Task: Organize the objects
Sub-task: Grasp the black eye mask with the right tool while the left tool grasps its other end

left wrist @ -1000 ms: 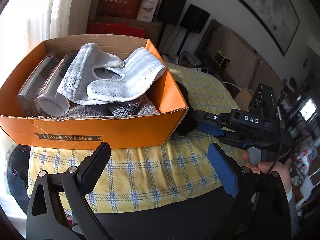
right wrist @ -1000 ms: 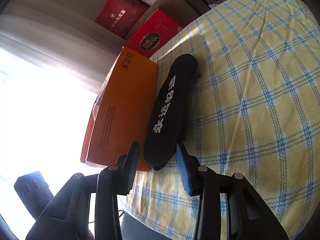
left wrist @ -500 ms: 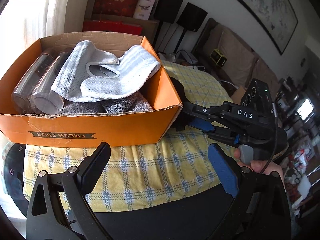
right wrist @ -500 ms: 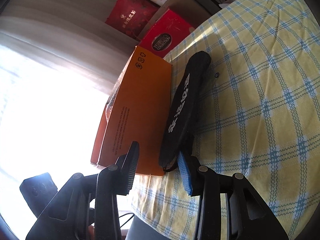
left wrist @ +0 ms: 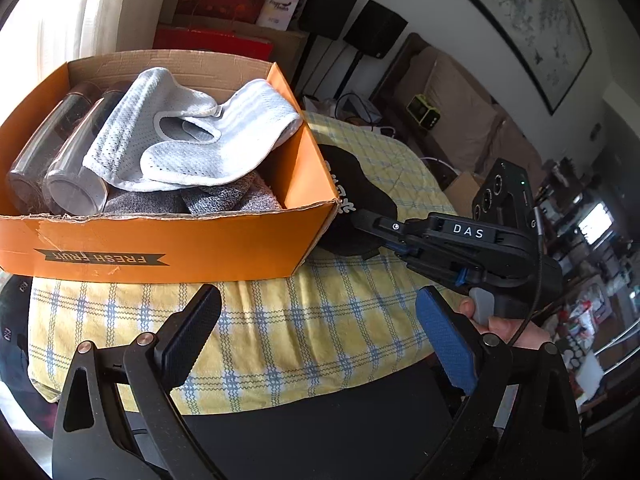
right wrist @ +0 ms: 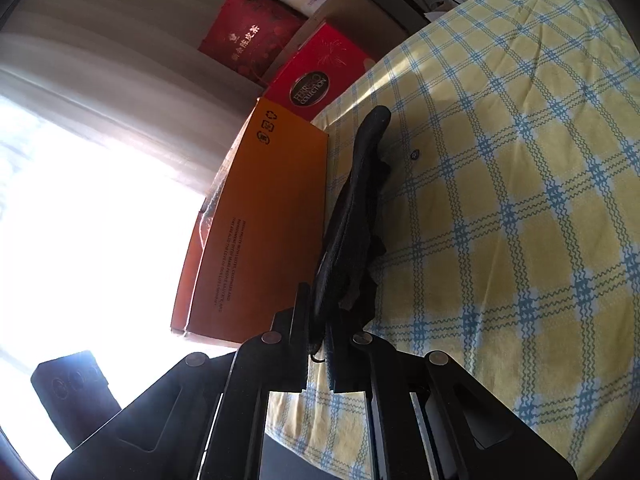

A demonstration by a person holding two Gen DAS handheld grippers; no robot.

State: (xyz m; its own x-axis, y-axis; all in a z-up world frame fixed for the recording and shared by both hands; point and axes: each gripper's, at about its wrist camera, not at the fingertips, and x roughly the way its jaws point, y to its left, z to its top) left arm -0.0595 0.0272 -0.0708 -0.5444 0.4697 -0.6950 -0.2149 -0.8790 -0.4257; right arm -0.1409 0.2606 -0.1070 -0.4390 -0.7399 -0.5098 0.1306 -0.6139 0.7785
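1. The black sock [right wrist: 352,224] lies on the yellow checked cloth [right wrist: 500,200] that covers the surface, right against the outer side wall of the orange box [right wrist: 264,224]. In the left wrist view it shows as a dark shape with white lettering beside the box's right corner [left wrist: 352,204].

2. The right gripper [right wrist: 318,344] has its fingers closed almost together on the near end of the sock; that end stands up off the cloth between them.

3. The left gripper [left wrist: 316,340] hangs in front of the box with its fingers wide apart and nothing between them.

4. The box already holds two clear jars [left wrist: 68,168] lying on their sides, white mesh socks [left wrist: 188,140] on top and grey socks [left wrist: 188,202] beneath.

5. Handling, as a judgement: the sock is light, soft and limp, so the free end will likely droop and swing once clear of the cloth. It is not fragile and needs little grip.

6. The hold at one end looks workable, though a grip nearer the middle would leave less dangling.

7. The likely snag is the hanging end catching the box rim, so lifting well above the wall before moving across seems wise.

8. The white socks offer a soft spot to drop it, away from the jars.
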